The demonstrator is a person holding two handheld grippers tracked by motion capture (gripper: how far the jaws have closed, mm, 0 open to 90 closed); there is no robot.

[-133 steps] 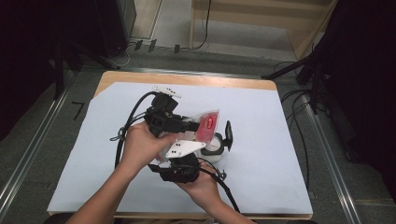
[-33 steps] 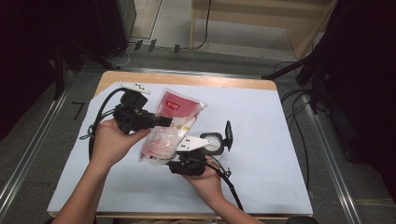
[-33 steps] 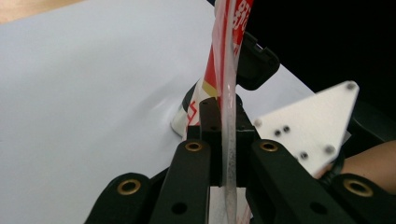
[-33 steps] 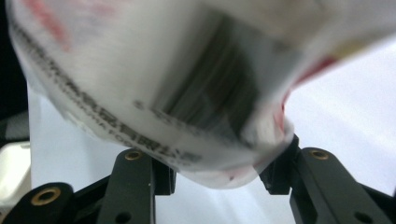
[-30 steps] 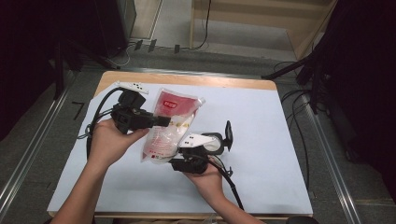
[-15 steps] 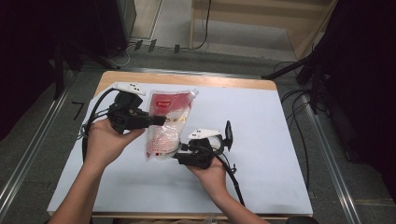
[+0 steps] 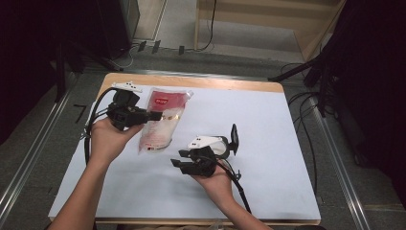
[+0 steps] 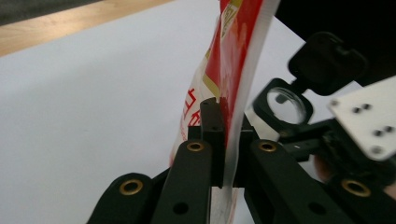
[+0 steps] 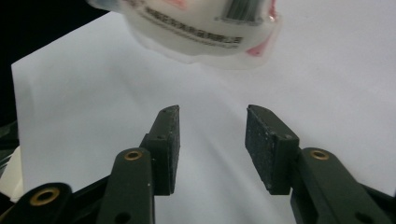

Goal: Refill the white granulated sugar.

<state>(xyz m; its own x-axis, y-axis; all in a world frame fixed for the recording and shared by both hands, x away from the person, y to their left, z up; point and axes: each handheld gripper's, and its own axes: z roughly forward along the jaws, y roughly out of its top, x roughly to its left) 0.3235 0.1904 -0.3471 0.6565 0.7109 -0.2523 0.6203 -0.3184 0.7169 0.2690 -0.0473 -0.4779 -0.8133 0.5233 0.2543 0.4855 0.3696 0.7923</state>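
Left gripper [image 7: 155, 115] fingers pinched together; right gripper [image 9: 212, 140] fingers parted, pointing left.

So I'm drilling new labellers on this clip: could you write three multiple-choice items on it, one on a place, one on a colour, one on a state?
1. Where is the red and clear plastic pouch?
A. far left of the white sheet
B. its near right corner
C. on the floor

2. What colour is the pouch's top band?
A. blue
B. red
C. green

3. How do the right gripper jaws stand?
A. shut on the pouch
B. apart, nothing between them
C. shut on a cable

Key: 1 A, high view shows it there; 2 B, red printed band; 3 B, right gripper view shows bare sheet between them.
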